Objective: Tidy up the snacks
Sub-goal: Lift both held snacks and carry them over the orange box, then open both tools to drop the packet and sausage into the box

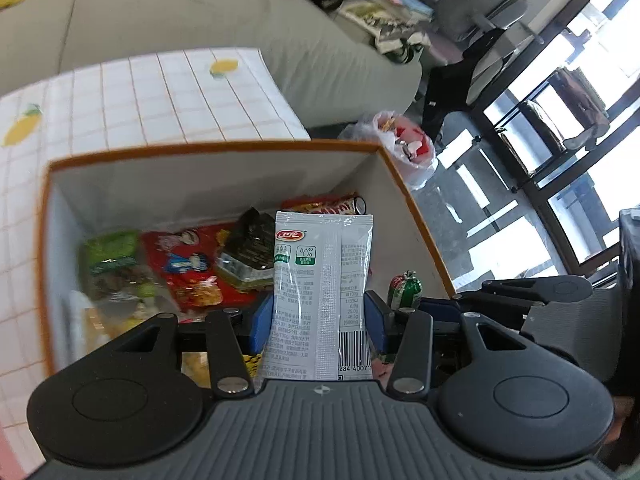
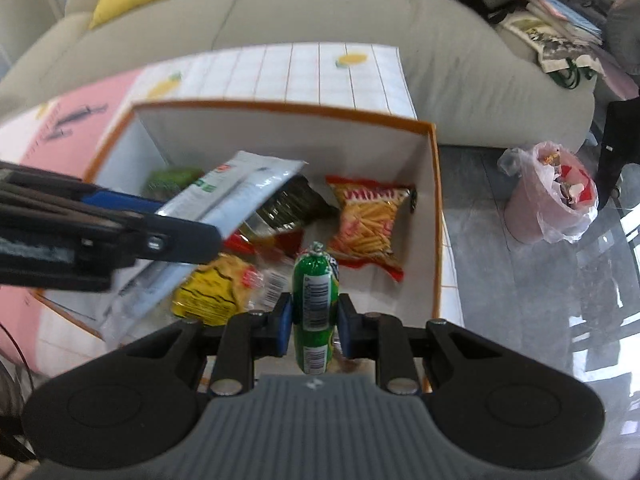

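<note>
My left gripper [image 1: 318,320] is shut on a grey-white snack packet [image 1: 322,276], held upright over the orange-rimmed white box [image 1: 224,146]. From the right wrist view the same packet [image 2: 236,192] and left gripper [image 2: 192,220] reach in from the left above the box [image 2: 280,107]. My right gripper [image 2: 314,322] is shut on a green sausage-shaped snack [image 2: 314,300], also over the box near its front right; that snack [image 1: 406,290] shows in the left wrist view too. Inside lie a red-yellow fries bag [image 2: 368,220], a yellow packet [image 2: 212,292], a dark packet [image 2: 284,204], a red bag [image 1: 188,264] and a green bag [image 1: 110,256].
The box stands on a table with a white tiled cloth with lemon prints [image 2: 320,68] and a pink mat [image 2: 72,128]. A beige sofa [image 2: 320,12] is behind. A pink bin lined with a plastic bag [image 2: 552,196] stands on the grey floor at the right.
</note>
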Action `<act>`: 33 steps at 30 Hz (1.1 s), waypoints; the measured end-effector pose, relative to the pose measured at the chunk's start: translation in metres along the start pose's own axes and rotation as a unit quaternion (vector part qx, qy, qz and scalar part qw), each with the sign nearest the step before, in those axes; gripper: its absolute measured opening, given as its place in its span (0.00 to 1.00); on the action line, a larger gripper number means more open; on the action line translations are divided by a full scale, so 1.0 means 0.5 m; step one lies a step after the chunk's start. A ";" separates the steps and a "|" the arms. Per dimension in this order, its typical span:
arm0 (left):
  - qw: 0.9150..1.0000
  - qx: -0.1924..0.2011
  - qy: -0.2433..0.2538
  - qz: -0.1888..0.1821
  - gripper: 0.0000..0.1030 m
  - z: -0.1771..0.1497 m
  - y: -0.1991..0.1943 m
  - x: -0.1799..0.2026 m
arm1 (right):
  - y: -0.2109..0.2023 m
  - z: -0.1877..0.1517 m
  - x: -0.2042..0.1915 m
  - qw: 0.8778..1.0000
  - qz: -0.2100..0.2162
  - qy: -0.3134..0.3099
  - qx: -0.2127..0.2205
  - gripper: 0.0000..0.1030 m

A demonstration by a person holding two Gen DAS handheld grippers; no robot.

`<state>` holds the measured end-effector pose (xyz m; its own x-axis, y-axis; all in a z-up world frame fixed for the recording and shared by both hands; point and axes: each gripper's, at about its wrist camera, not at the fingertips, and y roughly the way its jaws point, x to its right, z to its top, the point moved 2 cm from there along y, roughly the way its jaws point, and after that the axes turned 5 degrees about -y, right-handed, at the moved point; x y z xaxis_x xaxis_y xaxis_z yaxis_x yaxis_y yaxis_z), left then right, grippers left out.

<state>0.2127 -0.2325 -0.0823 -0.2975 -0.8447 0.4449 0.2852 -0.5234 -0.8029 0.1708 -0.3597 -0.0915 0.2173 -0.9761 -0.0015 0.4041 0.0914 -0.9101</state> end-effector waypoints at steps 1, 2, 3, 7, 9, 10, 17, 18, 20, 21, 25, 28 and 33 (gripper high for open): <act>1.000 -0.005 -0.006 -0.003 0.52 0.001 0.013 0.000 | 0.007 0.002 0.005 1.000 -0.002 -0.004 -0.006 0.20; 1.000 -0.008 -0.010 -0.003 0.52 0.000 0.025 0.002 | 0.015 0.003 0.008 1.000 -0.003 -0.007 -0.011 0.20; 1.000 -0.010 -0.009 0.000 0.53 0.001 0.039 0.005 | 0.022 0.004 0.010 1.000 -0.003 -0.010 -0.014 0.20; 1.000 -0.018 -0.011 0.005 0.53 -0.009 0.076 -0.004 | 0.034 -0.001 0.006 1.000 -0.007 -0.023 -0.011 0.20; 0.999 -0.029 -0.022 0.000 0.53 -0.011 0.087 -0.008 | 0.039 -0.006 0.004 0.999 -0.008 -0.031 -0.009 0.20; 0.999 -0.034 -0.025 0.001 0.53 -0.012 0.094 -0.012 | 0.042 -0.007 0.004 0.999 -0.007 -0.033 -0.009 0.20; 0.998 -0.051 -0.027 0.001 0.55 -0.007 0.110 -0.012 | 0.059 -0.009 0.008 0.999 -0.006 -0.040 -0.009 0.20; 0.998 -0.052 -0.024 0.001 0.57 -0.006 0.109 -0.012 | 0.059 -0.009 0.007 0.999 -0.010 -0.043 -0.009 0.20; 0.998 -0.054 -0.022 0.000 0.58 -0.006 0.108 -0.009 | 0.057 -0.010 0.006 0.999 -0.011 -0.043 -0.008 0.20; 0.998 -0.055 -0.021 -0.002 0.59 -0.005 0.106 -0.009 | 0.059 -0.010 0.006 0.999 -0.011 -0.042 -0.009 0.20; 0.998 -0.055 -0.018 -0.005 0.59 -0.004 0.096 -0.003 | 0.057 -0.010 0.009 0.999 -0.015 -0.031 -0.006 0.21; 0.999 -0.051 -0.012 -0.001 0.59 -0.004 0.081 -0.002 | 0.048 -0.008 0.010 1.000 -0.014 -0.026 -0.003 0.26; 0.999 -0.028 0.015 0.022 0.60 -0.008 0.032 0.007 | 0.018 -0.001 -0.001 1.000 -0.018 -0.019 0.011 0.42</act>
<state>0.2125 -0.2434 -0.0951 -0.3128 -0.8628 0.3972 0.2482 -0.4779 -0.8426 0.1738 -0.3583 -0.0998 0.2346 -0.9709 0.0473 0.4316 0.0605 -0.9000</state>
